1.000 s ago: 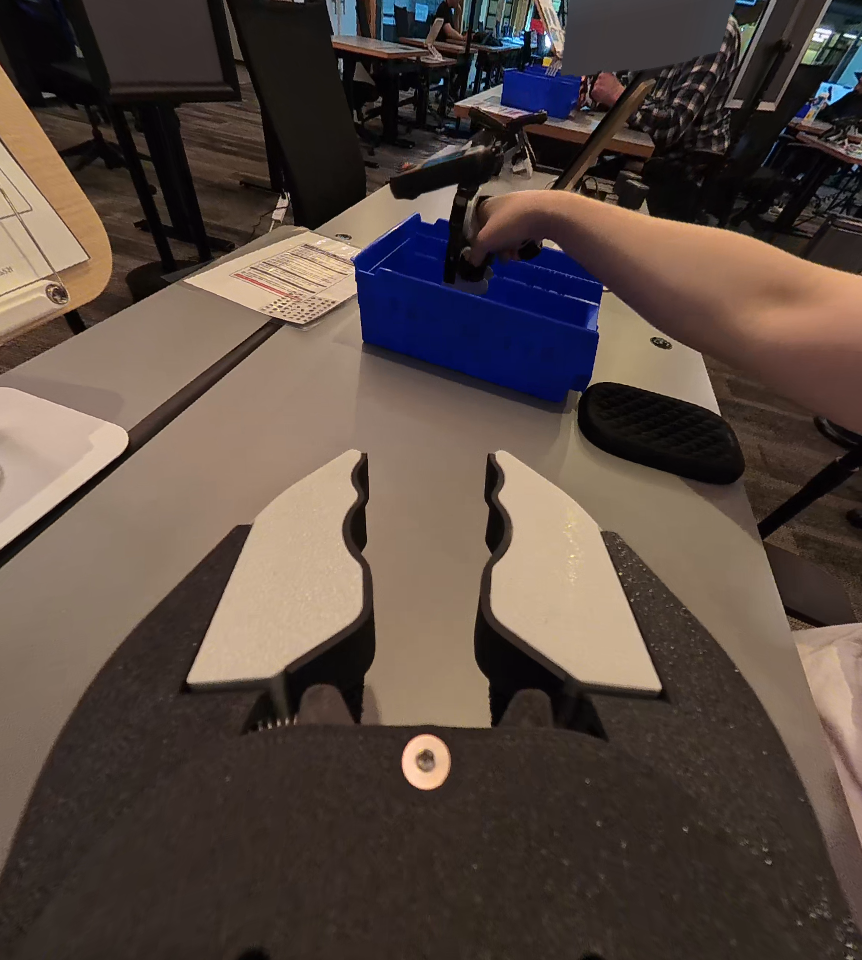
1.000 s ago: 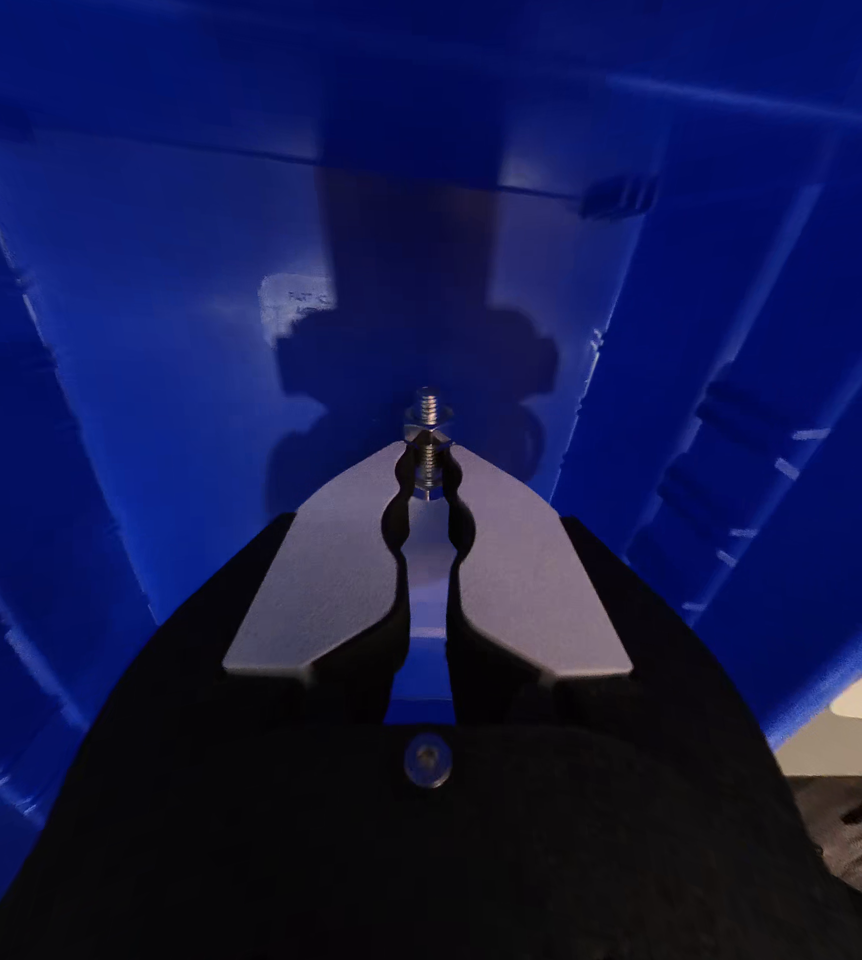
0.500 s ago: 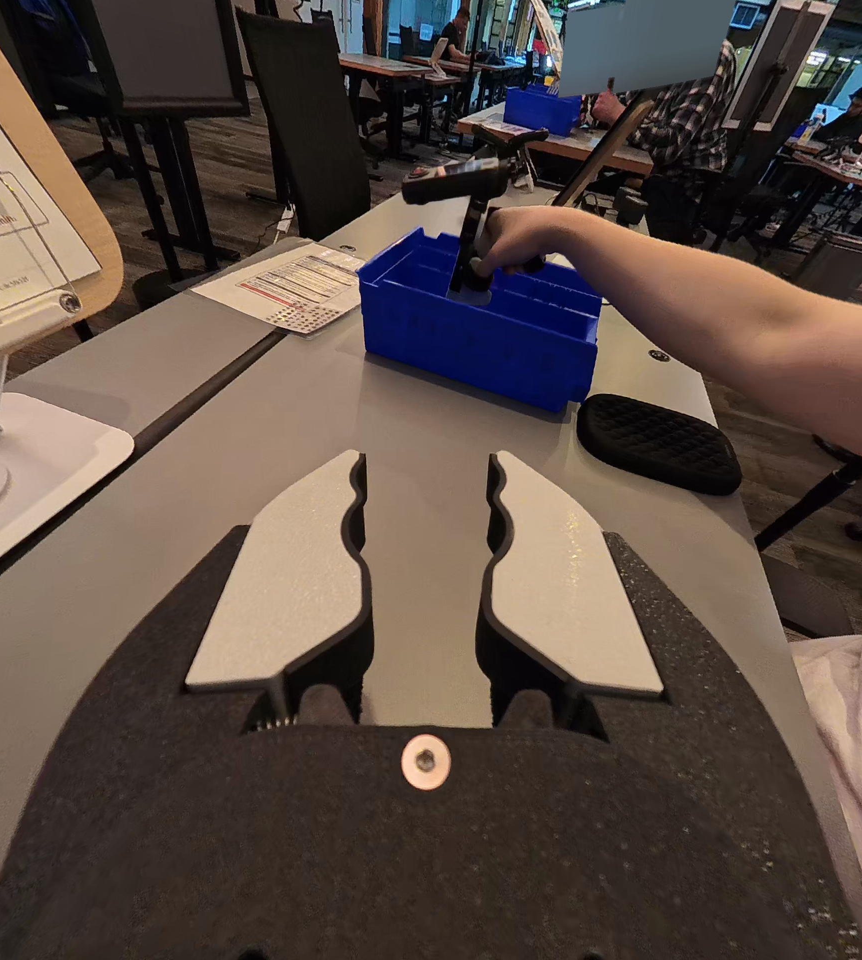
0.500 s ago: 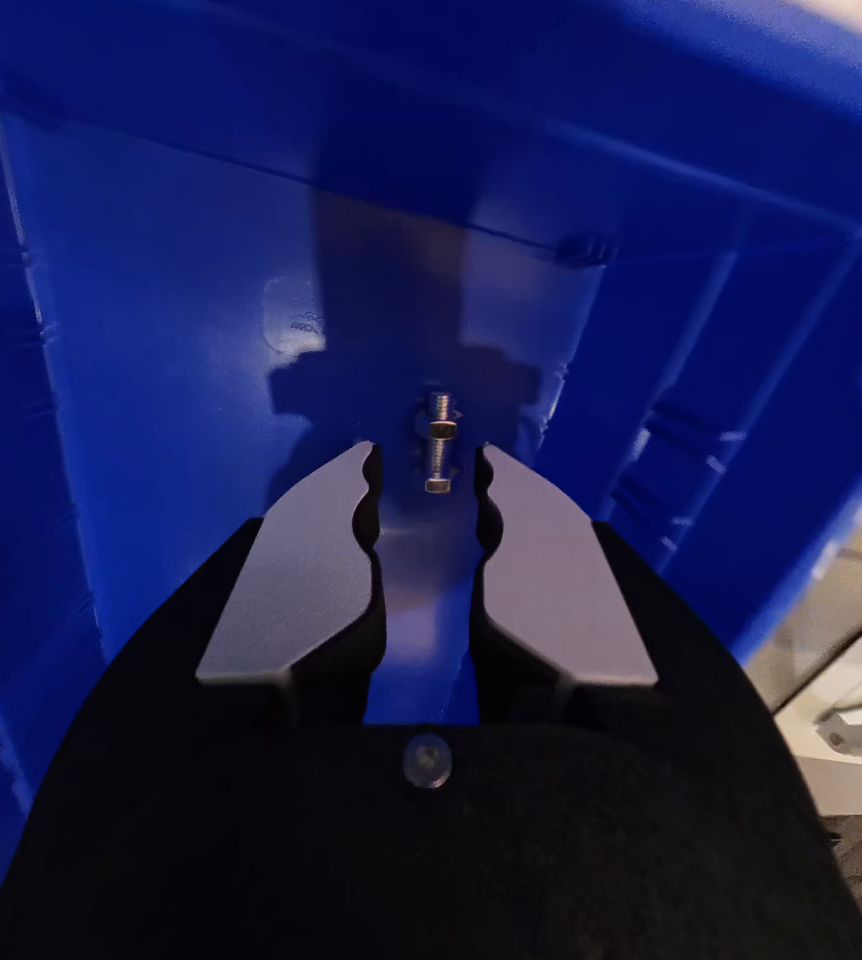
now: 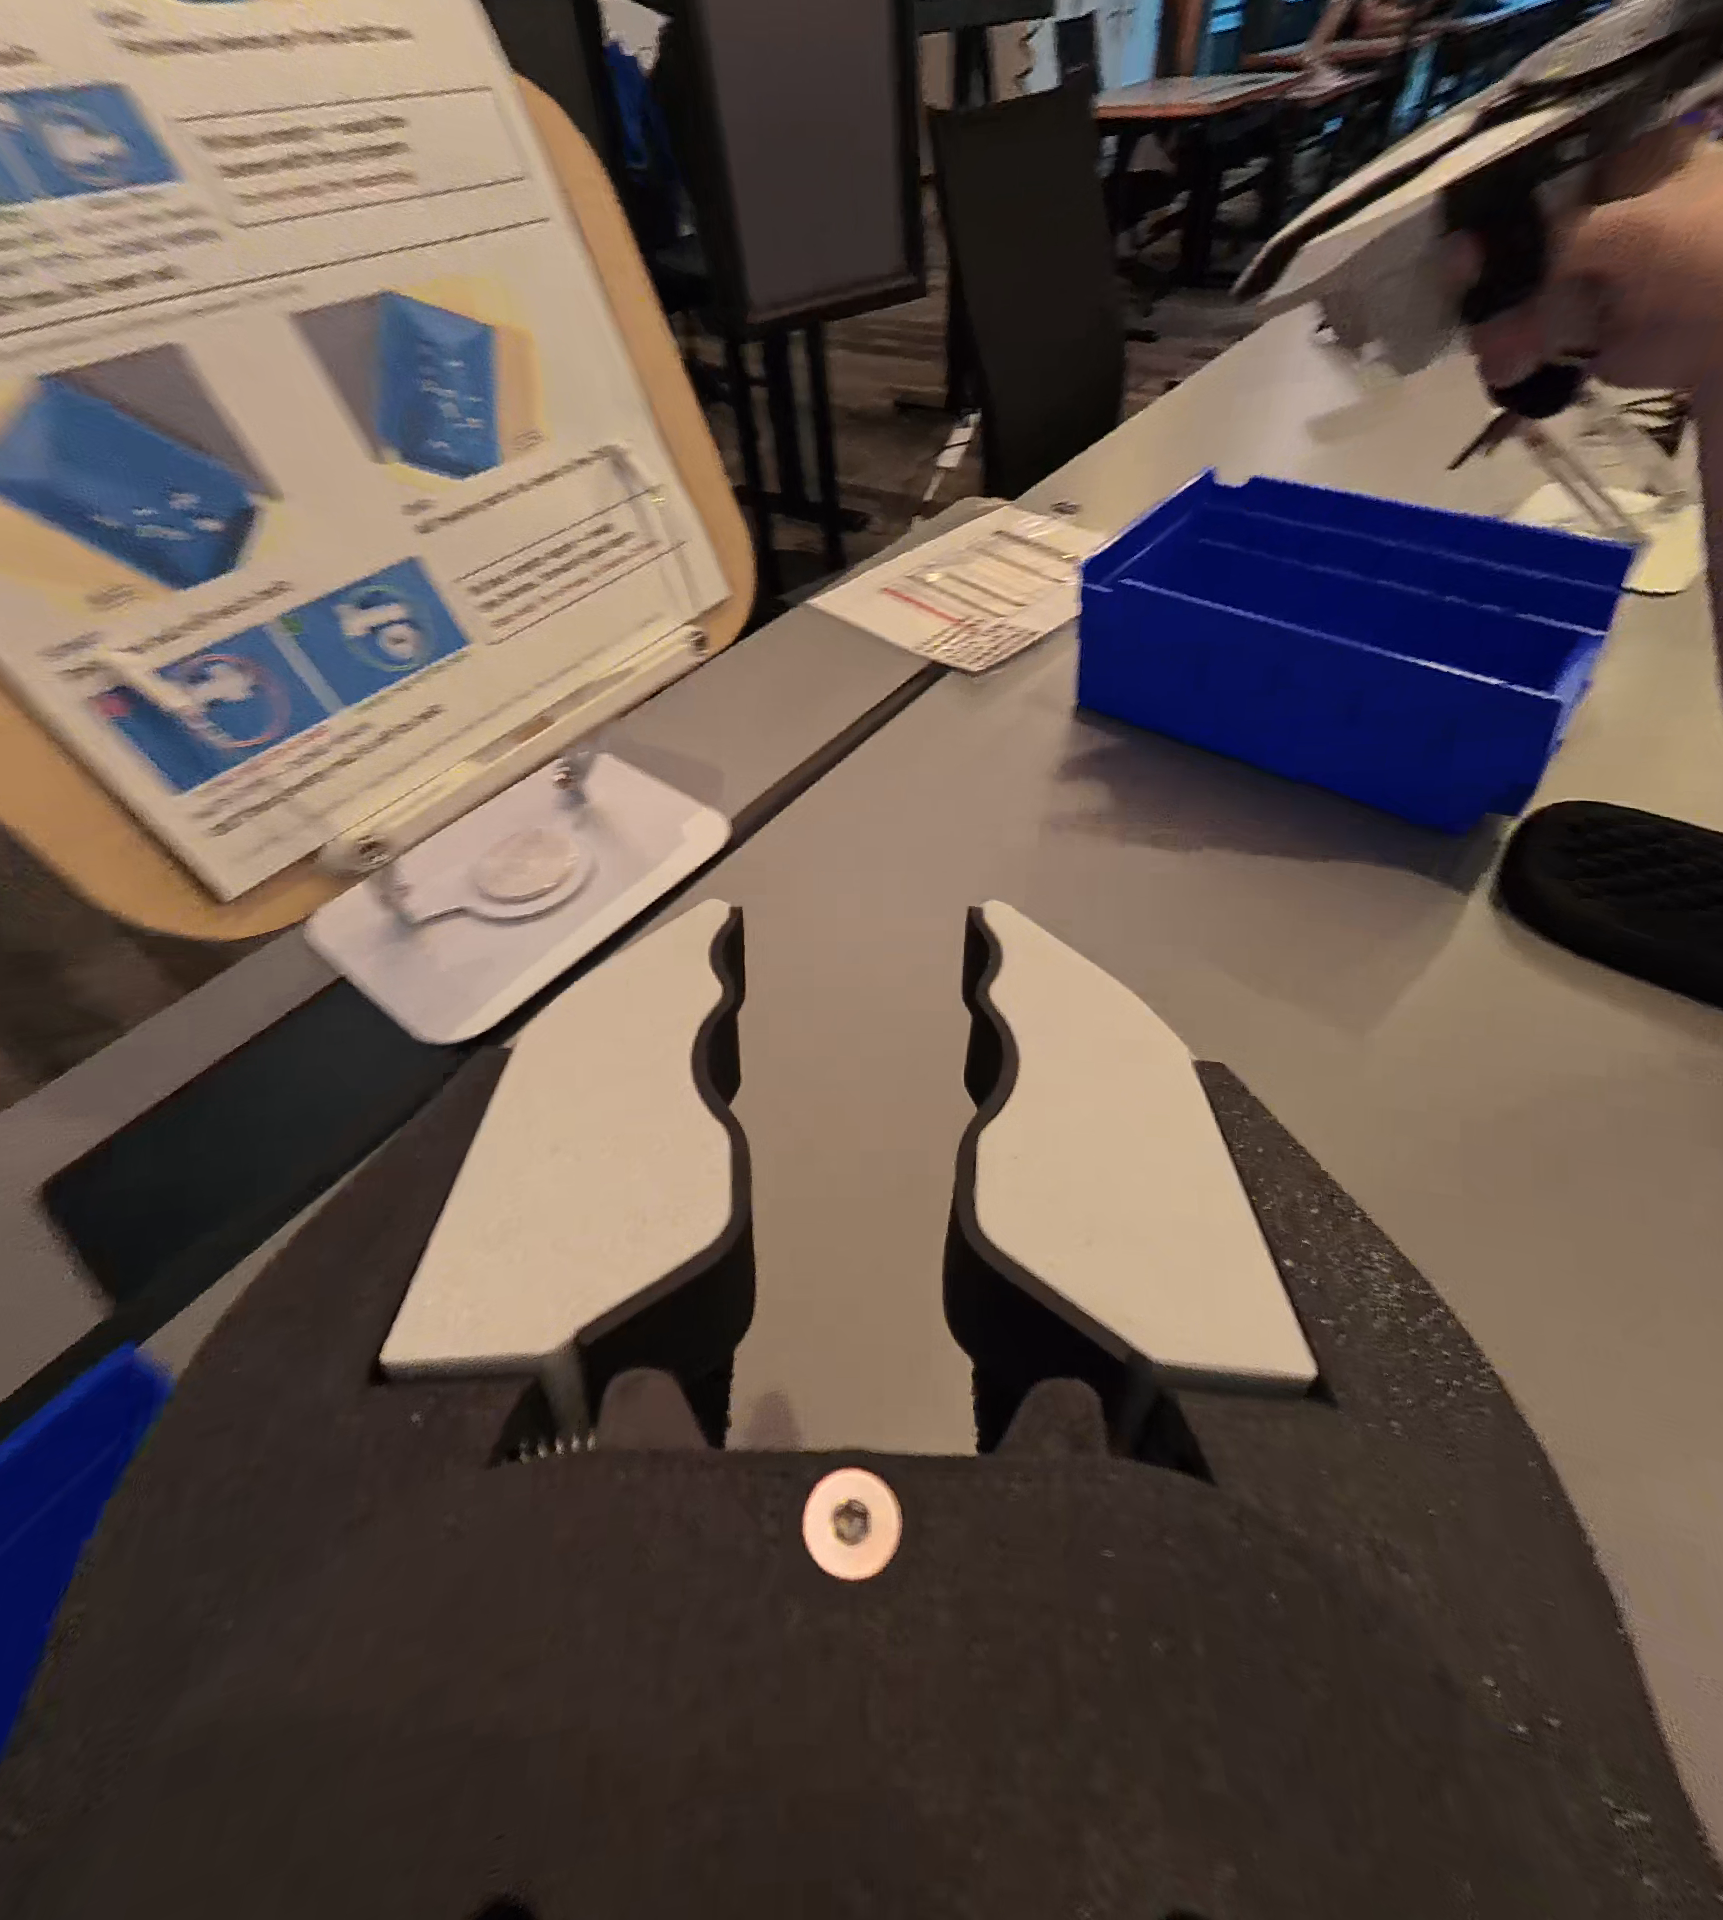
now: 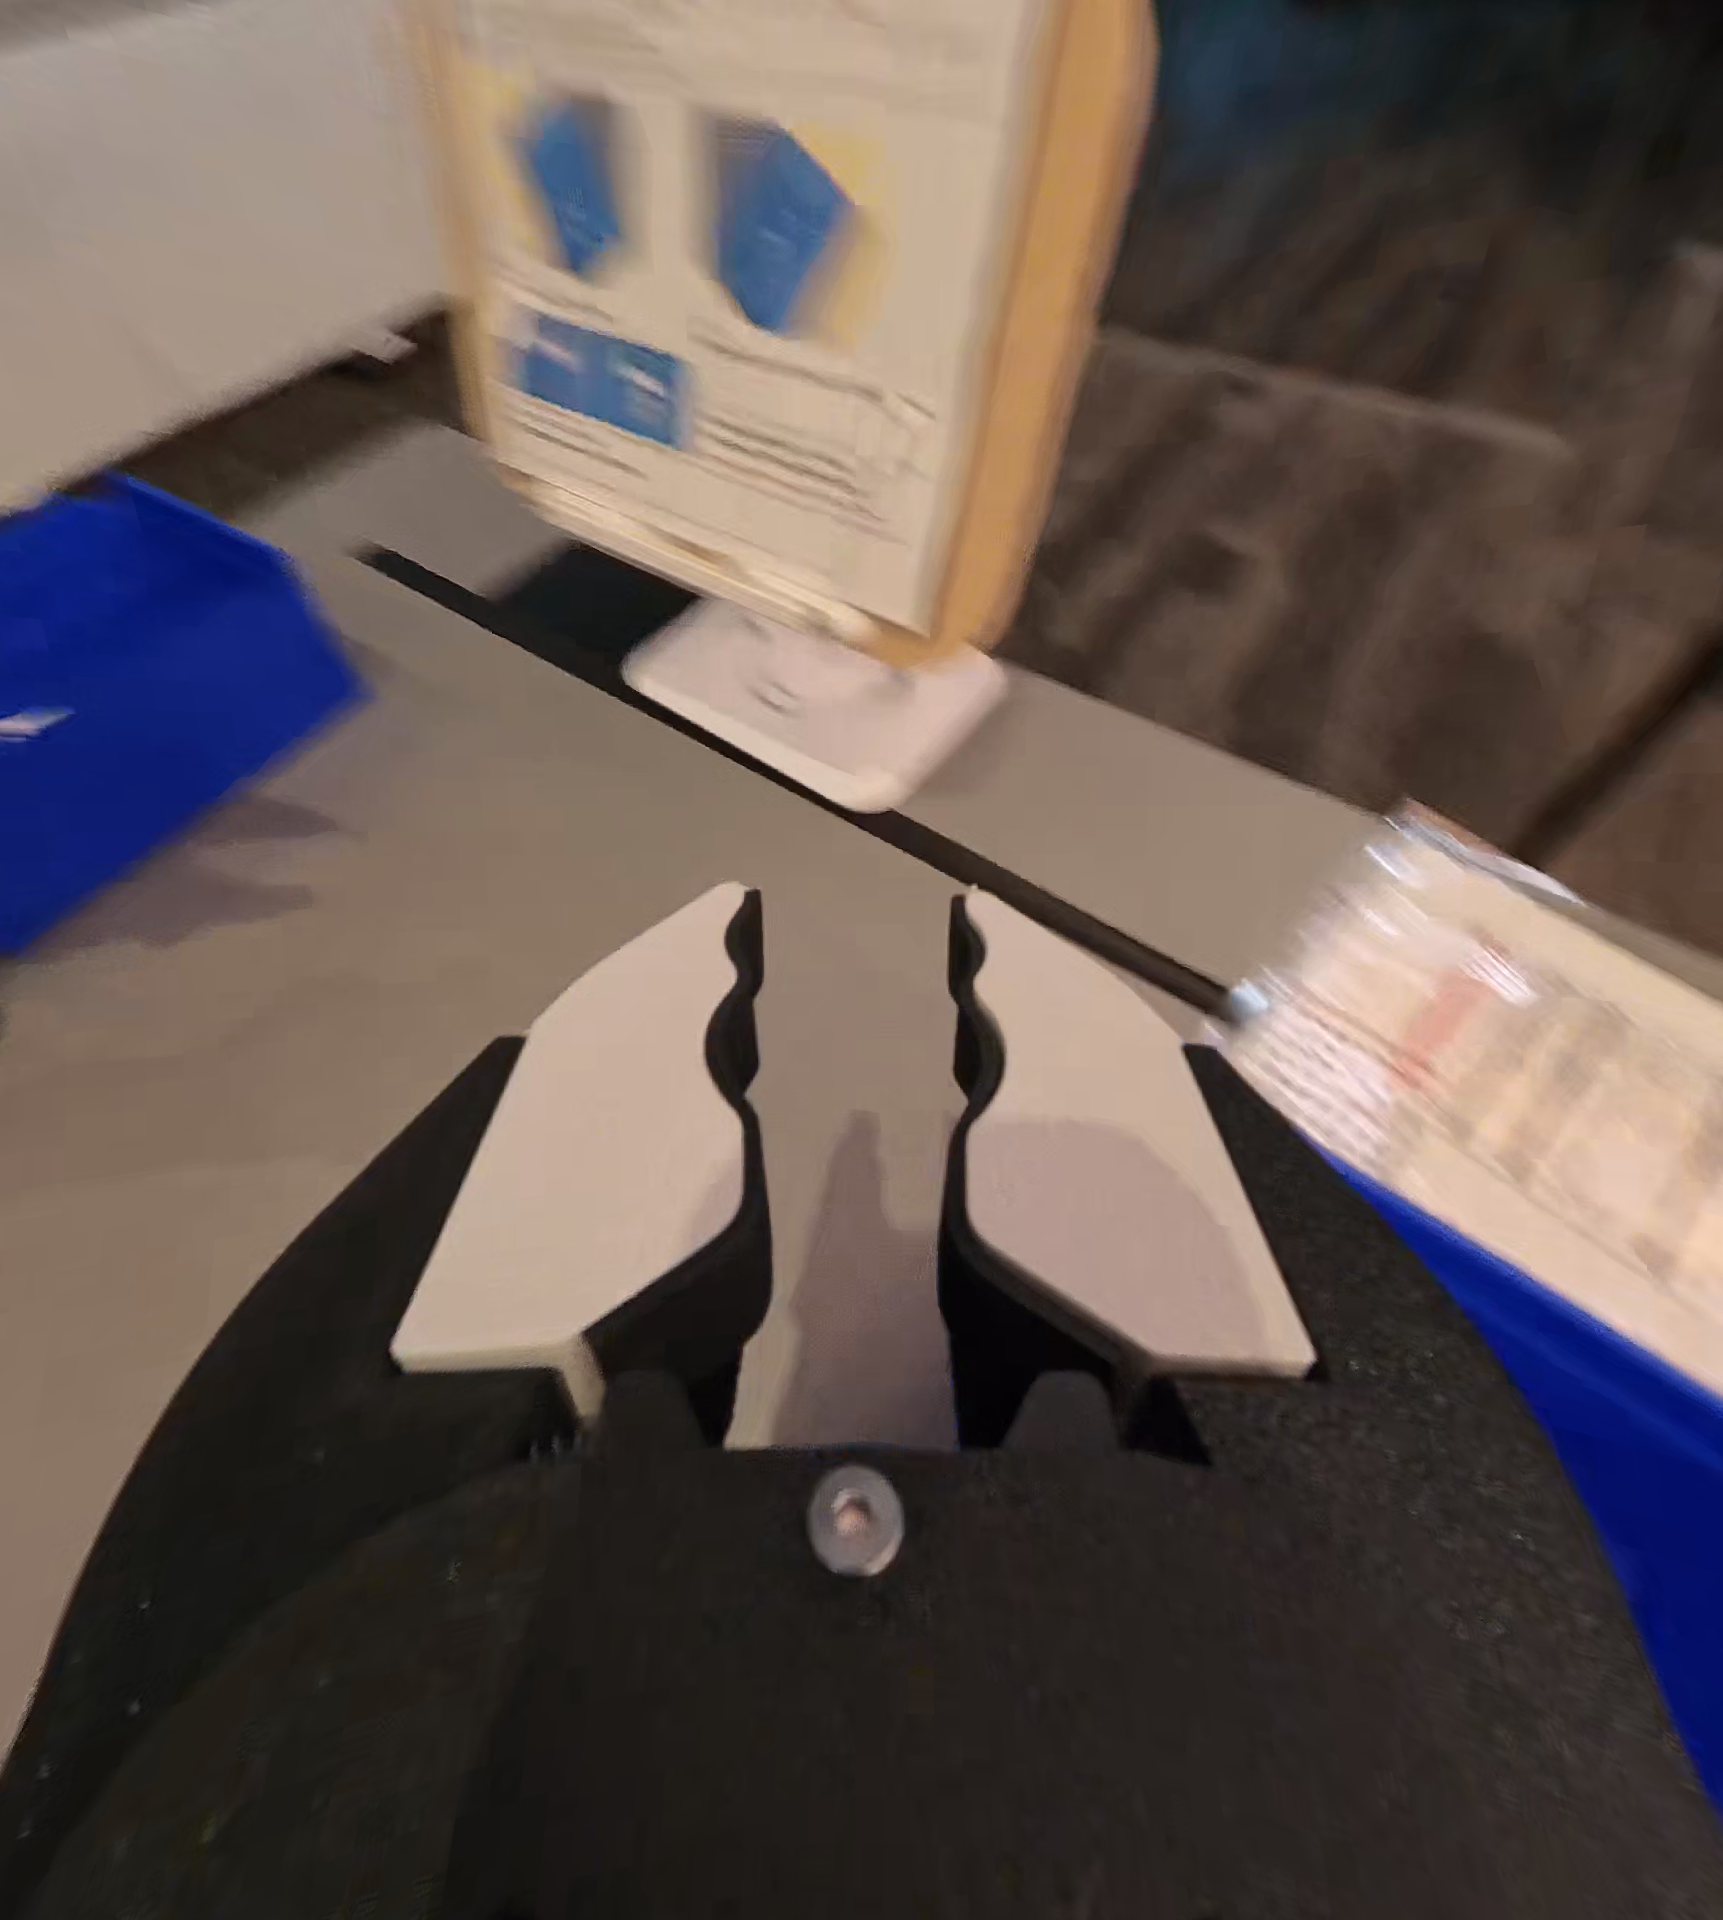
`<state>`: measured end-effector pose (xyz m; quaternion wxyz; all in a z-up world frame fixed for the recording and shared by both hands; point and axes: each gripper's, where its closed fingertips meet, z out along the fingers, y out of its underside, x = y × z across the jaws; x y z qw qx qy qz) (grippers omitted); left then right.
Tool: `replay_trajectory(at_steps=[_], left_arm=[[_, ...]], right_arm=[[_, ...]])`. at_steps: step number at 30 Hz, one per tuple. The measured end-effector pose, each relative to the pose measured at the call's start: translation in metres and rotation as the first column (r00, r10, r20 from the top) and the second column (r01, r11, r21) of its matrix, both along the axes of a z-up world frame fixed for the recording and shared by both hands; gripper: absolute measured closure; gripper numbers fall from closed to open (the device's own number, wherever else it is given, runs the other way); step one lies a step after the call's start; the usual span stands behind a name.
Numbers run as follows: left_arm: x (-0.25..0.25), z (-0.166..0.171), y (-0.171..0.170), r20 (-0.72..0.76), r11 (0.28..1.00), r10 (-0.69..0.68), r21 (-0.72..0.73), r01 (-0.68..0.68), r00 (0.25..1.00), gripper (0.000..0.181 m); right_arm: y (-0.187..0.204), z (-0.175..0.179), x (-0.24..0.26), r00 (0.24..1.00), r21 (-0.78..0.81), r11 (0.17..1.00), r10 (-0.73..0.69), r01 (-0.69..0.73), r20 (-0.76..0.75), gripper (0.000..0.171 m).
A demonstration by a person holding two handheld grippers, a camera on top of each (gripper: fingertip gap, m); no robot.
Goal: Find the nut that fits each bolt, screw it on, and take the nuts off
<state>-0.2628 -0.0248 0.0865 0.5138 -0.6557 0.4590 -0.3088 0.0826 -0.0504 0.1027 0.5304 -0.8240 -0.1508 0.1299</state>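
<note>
Both tools are parted and hold nothing. The left tool (image 5: 849, 1023) hovers over the grey desk (image 5: 1200, 1143); the blue bin (image 5: 1335, 613) sits upper right of its frame. The right tool (image 6: 855, 1003) sees another blue bin (image 6: 88, 707) at left, blurred. No bolt or nut shows; which tool is nearer cannot be told.

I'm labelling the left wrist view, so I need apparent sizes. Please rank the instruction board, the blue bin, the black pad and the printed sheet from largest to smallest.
1. Instruction board, though it is nearest, which inflates it.
2. Blue bin.
3. Black pad, cut off by the frame edge.
4. Printed sheet, farther off and seen at a shallow angle.
</note>
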Motion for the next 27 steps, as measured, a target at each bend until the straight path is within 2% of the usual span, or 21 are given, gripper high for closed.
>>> replay_trajectory(at_steps=[3, 6, 9, 12, 16, 21, 24, 27], left_arm=[[-0.044, 0.001, 0.017, -0.079, 0.991, 0.135, 0.019, -0.134, 0.988, 0.143], [-0.108, -0.013, 0.04, -0.227, 0.941, 0.335, 0.037, -0.336, 0.914, 0.155], [-0.171, -0.037, 0.052, -0.333, 0.854, 0.466, -0.071, -0.515, 0.819, 0.157], [-0.216, -0.044, 0.059, -0.323, 0.778, 0.556, -0.121, -0.616, 0.766, 0.162], [-0.246, -0.061, 0.044, -0.363, 0.732, 0.541, -0.243, -0.637, 0.759, 0.165], [-0.28, -0.103, 0.034, -0.564, 0.619, 0.512, -0.281, -0.734, 0.648, 0.165], [-0.285, -0.124, 0.043, -0.626, 0.57, 0.487, -0.301, -0.765, 0.609, 0.169], [-0.291, -0.145, 0.056, -0.694, 0.511, 0.476, -0.282, -0.812, 0.54, 0.168]], right_arm=[[-0.01, 0.018, -0.06, 0.983, 0.107, 0.978, 0.181, -0.178, -0.015, 0.138], [-0.017, 0.02, -0.094, 0.963, 0.152, 0.951, 0.27, -0.27, 0.025, 0.139], [-0.022, 0.007, -0.114, 0.943, 0.159, 0.93, 0.33, -0.332, 0.042, 0.14], [-0.018, -0.017, -0.116, 0.934, 0.081, 0.931, 0.35, -0.355, 0.074, 0.14], [-0.009, -0.037, -0.106, 0.943, 0.029, 0.945, 0.323, -0.326, 0.076, 0.14], [-0.003, -0.043, -0.101, 0.947, 0.016, 0.947, 0.321, -0.322, 0.026, 0.141], [-0.001, -0.048, -0.098, 0.949, 0.0, 0.95, 0.313, -0.313, 0.031, 0.141], [-0.001, -0.051, -0.094, 0.952, -0.009, 0.952, 0.305, -0.305, 0.035, 0.141]])
